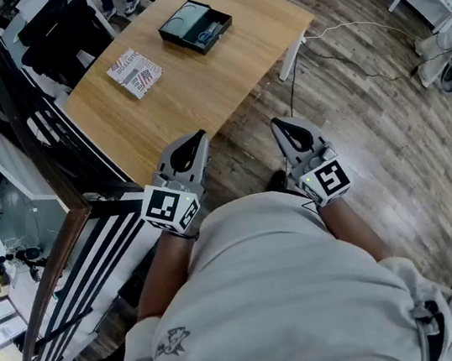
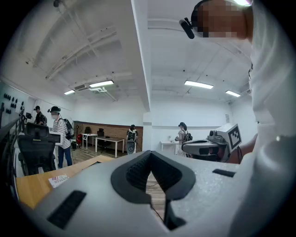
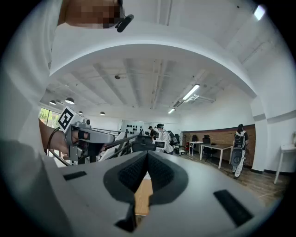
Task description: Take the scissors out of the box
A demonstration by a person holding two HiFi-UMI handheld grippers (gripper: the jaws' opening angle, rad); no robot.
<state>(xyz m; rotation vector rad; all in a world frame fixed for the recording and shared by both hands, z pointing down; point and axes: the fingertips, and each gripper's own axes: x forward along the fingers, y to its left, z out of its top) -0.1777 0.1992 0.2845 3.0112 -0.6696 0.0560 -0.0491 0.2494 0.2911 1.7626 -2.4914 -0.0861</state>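
Standing start, reach step not yet begun. Table (image 1: 195, 95) lies ahead of the person, its near edge just beyond both tools. The open black box (image 1: 178, 42) sits toward the far end of the table, well apart from the grippers. A printed packet (image 1: 135, 71) lies to the box's left, nearer the person. Inside the box, a bluish item (image 1: 205, 34) in the right-hand part is most likely the scissors; it is too small to make out handles or blade direction. Left gripper (image 1: 200, 138) and right gripper (image 1: 278, 125) are held level at waist height in front of the body. Each has its jaws brought together with nothing between them, as each gripper's own view confirms. Judgement for the step: walk up until the box is under the head view. Part one claw before it descends, not over the contents. Approach from above the box's open top, clear of the walls. Take the scissors across the handles or the pivot, where the jaws can bite. Bracing the box with the other tool should stop it from sliding or lifting along.
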